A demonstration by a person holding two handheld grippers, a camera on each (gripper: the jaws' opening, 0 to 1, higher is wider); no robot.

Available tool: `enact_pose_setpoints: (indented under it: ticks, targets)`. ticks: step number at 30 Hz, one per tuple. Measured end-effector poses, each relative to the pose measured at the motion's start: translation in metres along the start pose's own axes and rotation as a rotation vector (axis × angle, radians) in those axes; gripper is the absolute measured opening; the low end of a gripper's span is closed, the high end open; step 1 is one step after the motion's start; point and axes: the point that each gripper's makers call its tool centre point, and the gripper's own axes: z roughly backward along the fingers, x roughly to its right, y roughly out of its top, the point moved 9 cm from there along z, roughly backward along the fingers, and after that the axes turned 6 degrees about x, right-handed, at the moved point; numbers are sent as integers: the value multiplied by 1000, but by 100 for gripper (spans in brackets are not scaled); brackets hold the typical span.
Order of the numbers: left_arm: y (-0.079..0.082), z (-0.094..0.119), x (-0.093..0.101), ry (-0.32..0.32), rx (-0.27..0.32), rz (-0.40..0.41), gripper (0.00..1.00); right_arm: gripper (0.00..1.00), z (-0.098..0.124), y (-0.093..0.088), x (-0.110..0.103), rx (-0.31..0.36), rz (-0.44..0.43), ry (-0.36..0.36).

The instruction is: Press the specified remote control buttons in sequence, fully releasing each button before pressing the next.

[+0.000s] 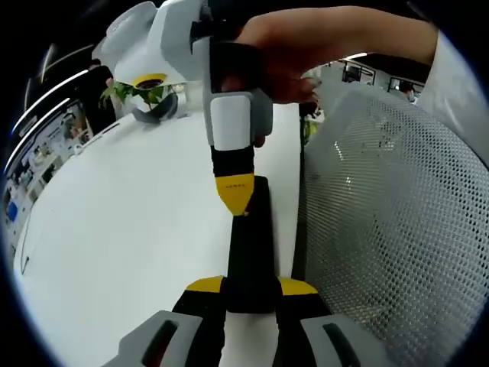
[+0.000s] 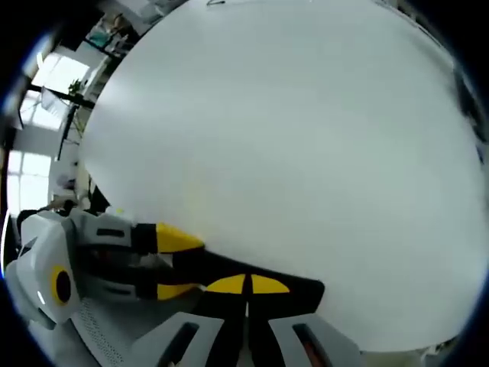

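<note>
Left gripper (image 1: 252,294) clamps the near end of the slim black bar-shaped remote control (image 1: 250,245) at lower centre; right gripper (image 1: 236,200), yellow tips together, presses its upper face.

Best done, I judge, by holding the remote level over the broad white table (image 1: 114,229) and lifting the tips fully clear before the next button. Left gripper view adds the white mesh chair back (image 1: 390,229), the holding hand (image 1: 290,53) and a small potted green plant (image 1: 149,95); right gripper view shows the remote (image 2: 260,279) from its far end.
</note>
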Motion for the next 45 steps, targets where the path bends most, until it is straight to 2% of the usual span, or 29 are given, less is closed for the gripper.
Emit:
enact_pose_setpoints:
  ticks: [13, 26, 30, 37, 45]
  targets:
    - [0, 0, 0, -1, 1, -2, 24, 0, -5, 1, -2, -43, 31, -12]
    - [-1, -1, -1, 1, 5, 2, 24, 0, -7, 3, 0, -43, -12, -11]
    - [0, -1, -1, 3, 5, 4, 24, 0, -7, 2, -2, -35, -19, -34]
    - [0, 0, -1, 4, 5, 4, 24, 0, -6, -1, -6, -16, 28, -59]
    - [0, 0, -1, 4, 2, 5, 24, 0, -2, -9, -2, 31, 30, -38]
